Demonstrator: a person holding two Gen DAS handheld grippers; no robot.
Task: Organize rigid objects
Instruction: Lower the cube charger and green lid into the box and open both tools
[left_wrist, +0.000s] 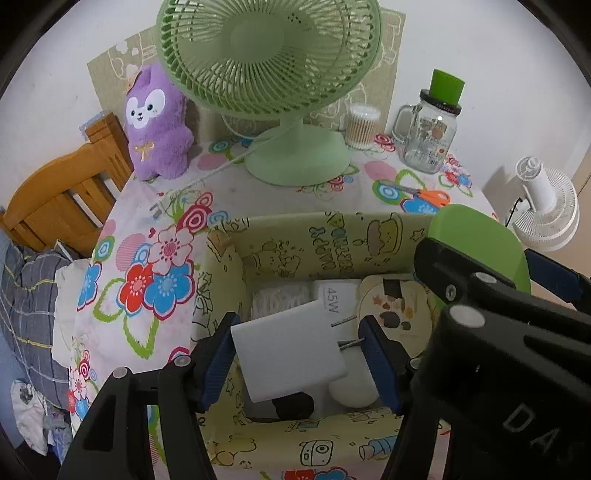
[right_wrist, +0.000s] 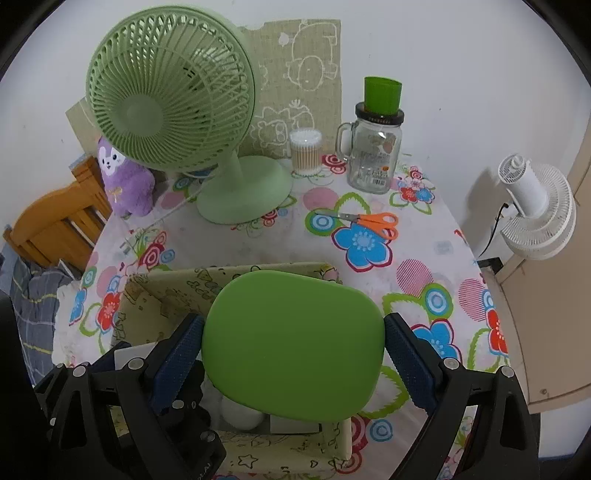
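While both grippers hang over the fabric storage box (left_wrist: 280, 236), the left gripper (left_wrist: 299, 354) clasps a white charger (left_wrist: 288, 354) and the right gripper (right_wrist: 293, 347) a green rounded case (right_wrist: 291, 343) — lower each below the rim, then release gently.

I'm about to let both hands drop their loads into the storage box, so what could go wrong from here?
1. The white charger in the left gripper has its prongs against one pad, so it may twist on release.
2. The green case in the right gripper looks wide for the crowded box and may catch its rim.
3. Both grippers crowd one opening and could collide.
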